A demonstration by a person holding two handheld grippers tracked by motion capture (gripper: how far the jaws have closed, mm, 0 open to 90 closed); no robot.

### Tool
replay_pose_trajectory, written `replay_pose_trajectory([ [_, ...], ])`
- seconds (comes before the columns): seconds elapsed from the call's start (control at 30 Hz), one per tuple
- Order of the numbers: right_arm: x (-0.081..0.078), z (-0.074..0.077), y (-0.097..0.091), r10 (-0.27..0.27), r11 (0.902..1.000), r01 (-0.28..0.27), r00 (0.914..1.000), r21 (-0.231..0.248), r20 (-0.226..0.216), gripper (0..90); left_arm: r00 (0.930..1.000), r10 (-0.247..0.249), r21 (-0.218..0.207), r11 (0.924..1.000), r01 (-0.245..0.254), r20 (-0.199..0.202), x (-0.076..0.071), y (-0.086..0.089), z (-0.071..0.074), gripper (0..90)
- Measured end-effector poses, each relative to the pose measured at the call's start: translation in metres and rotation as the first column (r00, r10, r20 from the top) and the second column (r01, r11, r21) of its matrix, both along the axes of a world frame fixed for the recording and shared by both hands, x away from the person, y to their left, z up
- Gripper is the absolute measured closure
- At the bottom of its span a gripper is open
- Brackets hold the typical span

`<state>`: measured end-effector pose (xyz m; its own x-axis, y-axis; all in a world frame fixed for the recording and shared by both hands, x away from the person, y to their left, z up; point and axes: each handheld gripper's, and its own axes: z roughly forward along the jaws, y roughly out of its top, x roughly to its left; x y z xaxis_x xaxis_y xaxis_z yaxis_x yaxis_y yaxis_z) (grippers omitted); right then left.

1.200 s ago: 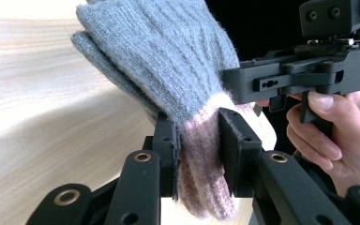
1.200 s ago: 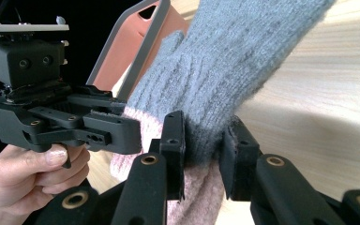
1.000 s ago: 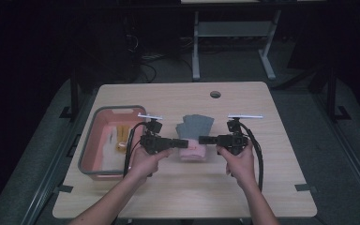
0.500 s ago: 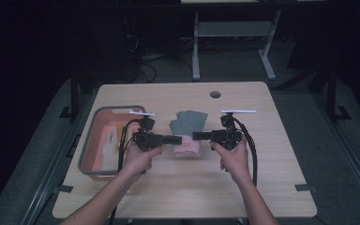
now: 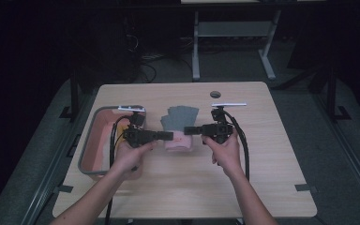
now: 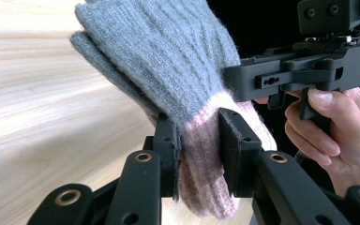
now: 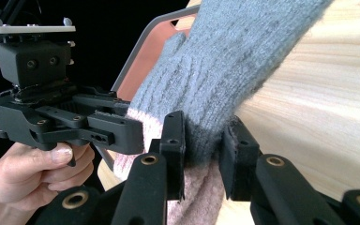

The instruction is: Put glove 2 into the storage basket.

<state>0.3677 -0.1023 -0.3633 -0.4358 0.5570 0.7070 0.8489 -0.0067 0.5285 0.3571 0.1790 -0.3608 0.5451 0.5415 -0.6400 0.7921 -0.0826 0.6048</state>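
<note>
My light wooden table (image 5: 262, 178) with rounded corners is carrying a grey-rimmed, salmon-pink plastic tub (image 5: 95, 136) at my left, and a dark round grommet hole (image 5: 215, 94) is sitting in its far edge. The tub is resting directly on the tabletop.

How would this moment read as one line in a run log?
left gripper: shut on glove cuff | right gripper: shut on glove cuff | glove: held between both above table
</note>
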Motion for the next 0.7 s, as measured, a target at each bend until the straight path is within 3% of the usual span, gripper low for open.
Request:
replay_pose_trajectory([
  [0.7,0.014,0.01,0.035,0.052,0.9985,-0.051,0.9986,-0.018,0.013,72.9,0.9988,0.048,-0.008,0.9988,-0.048,0.006,0.0,0.034,0.006,70.5],
])
